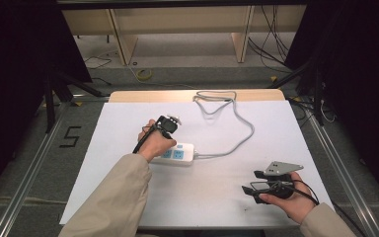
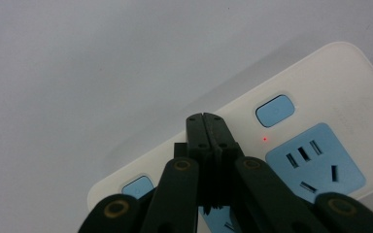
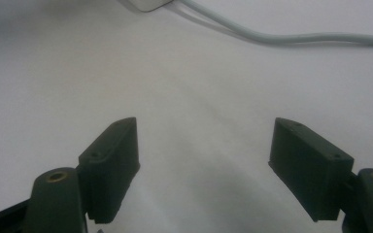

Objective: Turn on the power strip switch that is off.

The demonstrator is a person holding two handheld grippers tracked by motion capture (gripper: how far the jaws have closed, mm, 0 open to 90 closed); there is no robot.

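Bright and even across the white worktop (image 1: 227,197) in the high view, lit from overhead; black and murky to either side of it. Soft shadow just beside the power strip (image 1: 180,154). Up close in the left gripper view, sharp on the strip's blue sockets, hazy grey beyond it, tiny red glow crisp beside the button. In the right gripper view, slightly blurred near the strip's cable (image 3: 291,38), faint warm cast, dim shading low between the jaws.
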